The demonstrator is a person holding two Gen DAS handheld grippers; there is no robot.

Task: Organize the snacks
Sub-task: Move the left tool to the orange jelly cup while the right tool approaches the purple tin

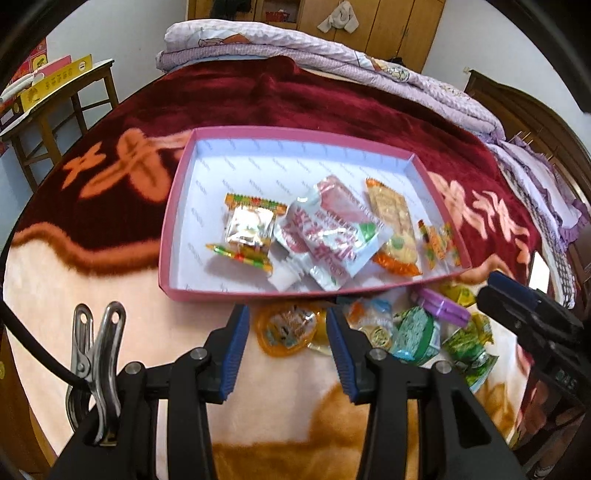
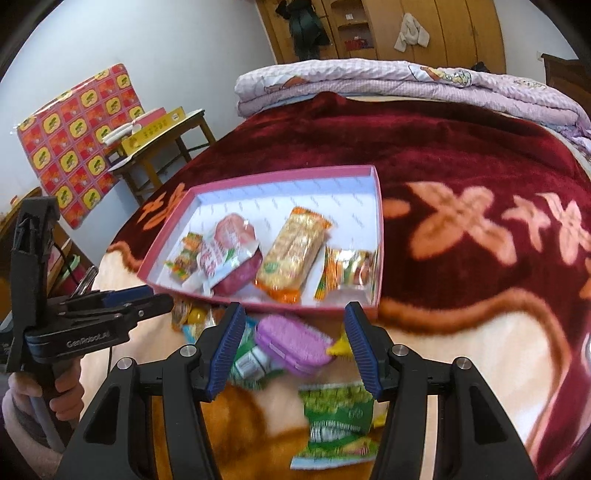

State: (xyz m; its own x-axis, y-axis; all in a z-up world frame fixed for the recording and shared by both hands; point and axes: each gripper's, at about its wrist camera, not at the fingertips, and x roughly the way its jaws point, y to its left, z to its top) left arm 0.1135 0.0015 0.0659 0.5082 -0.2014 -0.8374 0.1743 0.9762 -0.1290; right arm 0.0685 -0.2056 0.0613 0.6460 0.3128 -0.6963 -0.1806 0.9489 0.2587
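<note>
On a maroon-and-cream blanket [image 1: 110,258], pink tray [image 1: 173,206] of snacks, both grippers' jaws apart, wooden wardrobe [image 2: 461,29] behind.

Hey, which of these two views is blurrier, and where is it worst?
Right wrist view is blurrier: the purple case and green packet between the right hand-held gripper fingers smear. Left wrist view is sharper: pink tray snacks read crisply, with glare on the silver wrapper. Both bow at the edges.

Red flowered blanket [image 1: 295,99], folded lilac quilt [image 2: 406,85], wooden side table [image 1: 55,110], wardrobe [image 2: 424,26]
</note>
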